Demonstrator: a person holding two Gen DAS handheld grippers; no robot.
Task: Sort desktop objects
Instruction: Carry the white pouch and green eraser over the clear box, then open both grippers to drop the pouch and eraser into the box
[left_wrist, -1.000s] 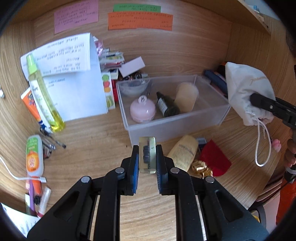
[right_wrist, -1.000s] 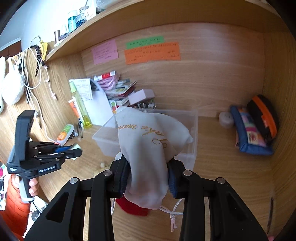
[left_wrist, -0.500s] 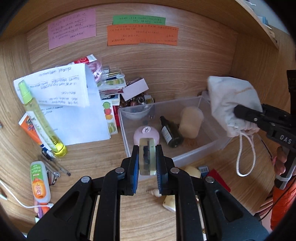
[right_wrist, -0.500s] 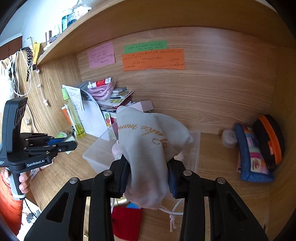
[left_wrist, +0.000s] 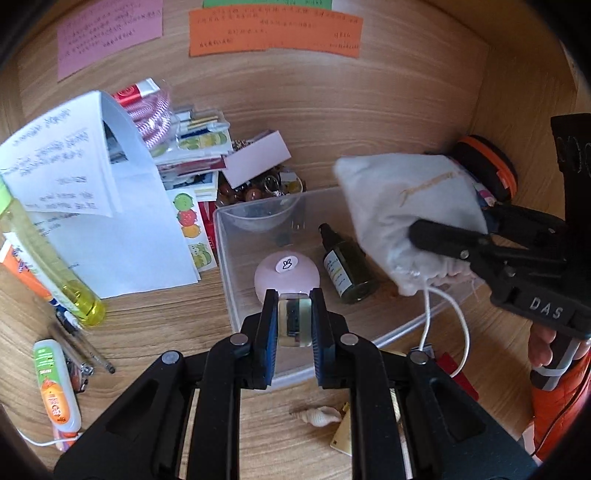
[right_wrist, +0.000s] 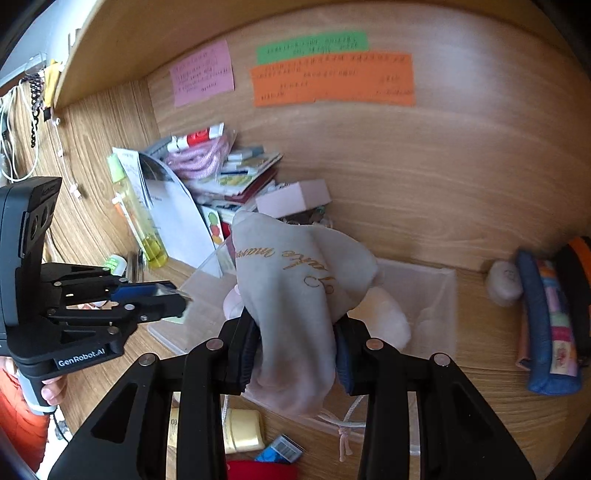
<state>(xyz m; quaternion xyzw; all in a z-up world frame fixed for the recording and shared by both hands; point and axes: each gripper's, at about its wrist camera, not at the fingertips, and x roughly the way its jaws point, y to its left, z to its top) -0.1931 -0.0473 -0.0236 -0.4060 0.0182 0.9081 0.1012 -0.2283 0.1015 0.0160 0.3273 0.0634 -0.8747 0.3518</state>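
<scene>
My left gripper (left_wrist: 293, 323) is shut on a small clear glass bottle (left_wrist: 293, 317) and holds it above the front edge of the clear plastic bin (left_wrist: 225, 254). The bin holds a pink round case (left_wrist: 286, 271), a dark green dropper bottle (left_wrist: 347, 273) and a clear bowl (left_wrist: 258, 218). My right gripper (right_wrist: 297, 354) is shut on a white drawstring pouch (right_wrist: 295, 280) with gold lettering and holds it over the bin's right side; the pouch also shows in the left wrist view (left_wrist: 406, 206). Its cord (left_wrist: 443, 314) hangs down.
Papers (left_wrist: 92, 206), a yellow spray bottle (left_wrist: 48, 258) and tubes (left_wrist: 55, 384) lie left of the bin. A stack of cards (left_wrist: 195, 147) stands behind it. A shell (left_wrist: 317, 415), a cream tube (right_wrist: 243, 430) and a red item (right_wrist: 262, 470) lie in front. Pencil cases (right_wrist: 550, 317) lean at the right wall.
Both grippers have moved forward towards the bin. The left one now holds the glass bottle over the bin's front edge, and the pouch hangs over the bin's right side.
</scene>
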